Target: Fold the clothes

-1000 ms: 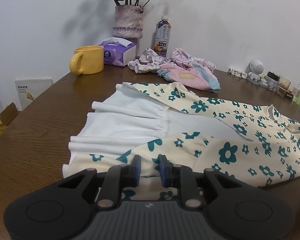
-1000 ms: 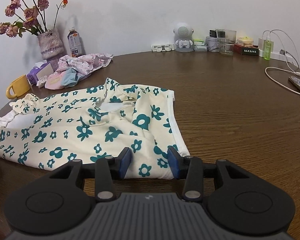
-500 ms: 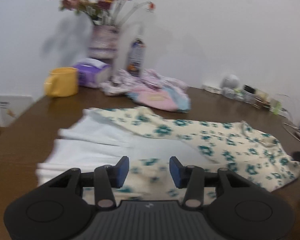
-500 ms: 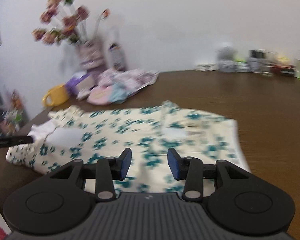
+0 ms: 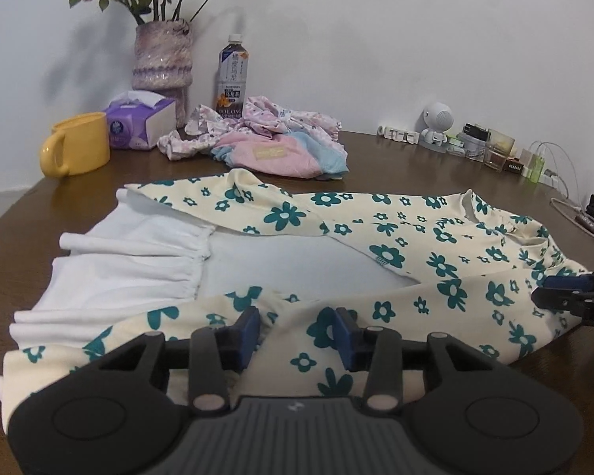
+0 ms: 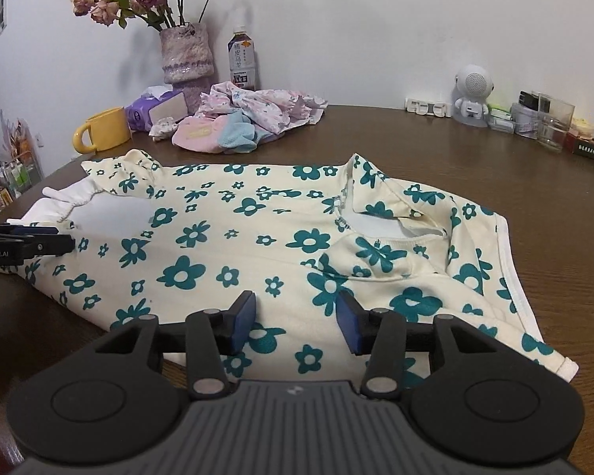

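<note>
On the brown surface (image 6: 435, 166) lies the dress (image 6: 225, 245), cream with teal flowers, its white skirt part to the left. Over the dress's near edge hang both tongs: the left tongs (image 5: 296, 334) above the hem end, the right tongs (image 6: 295, 318) near the collar, each spread wide and grasping nothing. Behind the dress sit a pile of pink clothes (image 6: 253, 118), a yellow mug (image 6: 105, 128), a tissue box (image 5: 140, 124), a vase (image 6: 186, 57) and a bottle (image 6: 241, 57).
</note>
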`<action>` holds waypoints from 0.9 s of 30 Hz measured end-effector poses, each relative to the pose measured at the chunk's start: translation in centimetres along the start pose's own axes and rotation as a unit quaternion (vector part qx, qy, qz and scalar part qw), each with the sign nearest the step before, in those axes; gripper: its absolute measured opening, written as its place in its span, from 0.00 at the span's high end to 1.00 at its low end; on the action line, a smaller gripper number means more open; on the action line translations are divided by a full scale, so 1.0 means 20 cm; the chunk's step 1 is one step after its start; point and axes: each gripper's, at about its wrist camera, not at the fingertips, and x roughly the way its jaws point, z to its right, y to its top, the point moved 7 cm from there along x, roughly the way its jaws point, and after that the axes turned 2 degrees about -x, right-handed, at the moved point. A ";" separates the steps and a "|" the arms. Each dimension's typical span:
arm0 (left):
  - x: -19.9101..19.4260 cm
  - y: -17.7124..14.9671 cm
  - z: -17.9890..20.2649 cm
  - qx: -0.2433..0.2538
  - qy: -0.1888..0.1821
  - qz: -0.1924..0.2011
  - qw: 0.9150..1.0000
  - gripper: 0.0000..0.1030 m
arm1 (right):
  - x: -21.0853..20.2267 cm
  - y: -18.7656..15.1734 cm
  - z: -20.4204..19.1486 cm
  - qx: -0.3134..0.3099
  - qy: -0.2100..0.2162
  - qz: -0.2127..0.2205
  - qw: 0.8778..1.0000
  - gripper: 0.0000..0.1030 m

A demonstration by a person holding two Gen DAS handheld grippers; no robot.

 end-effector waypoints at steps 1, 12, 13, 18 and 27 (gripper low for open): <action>0.00 0.00 0.00 0.000 0.002 0.001 1.000 0.62 | 0.00 0.00 0.00 0.001 0.000 0.000 1.000 0.54; 0.00 0.00 0.00 -0.010 0.002 0.003 1.000 0.61 | 0.00 0.00 -0.01 0.001 -0.002 -0.002 1.000 0.48; 0.00 0.00 0.00 -0.011 0.002 0.003 1.000 0.61 | 0.00 0.00 -0.01 0.000 -0.003 -0.002 1.000 0.48; -0.01 0.00 -0.01 -0.014 0.001 0.004 1.000 0.60 | 0.00 0.00 -0.01 0.000 -0.004 -0.003 1.000 0.48; 0.00 0.00 0.00 -0.011 0.007 0.004 1.000 0.60 | 0.00 0.00 -0.02 -0.004 -0.007 -0.003 1.000 0.48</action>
